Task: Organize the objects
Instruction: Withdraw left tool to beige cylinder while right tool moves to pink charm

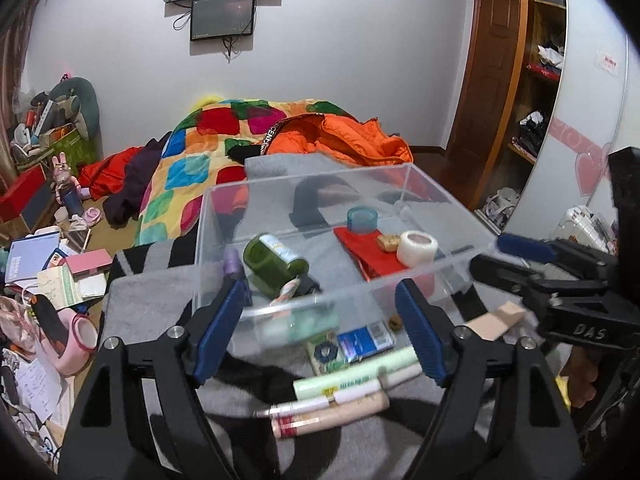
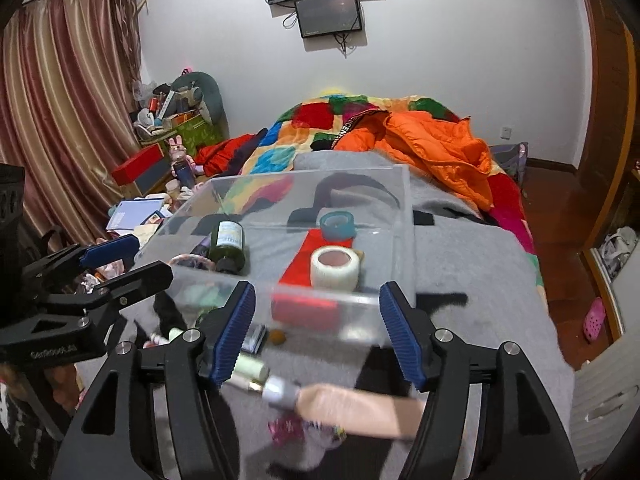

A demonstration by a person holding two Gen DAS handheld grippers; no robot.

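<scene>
Blue-padded jaws of both grippers stand spread and empty before the clear box (image 1: 224, 216).

Left gripper (image 1: 320, 332) and right gripper (image 2: 318, 334) pinch nothing. Loose tubes (image 1: 340, 404) lie on the grey blanket (image 1: 152, 300) just in front of the box; green bottle (image 1: 276, 264), white tape roll (image 1: 416, 248) and teal roll (image 1: 362, 220) sit inside. Advice: take one tube mid-length, lift above the near wall, release inside.
</scene>
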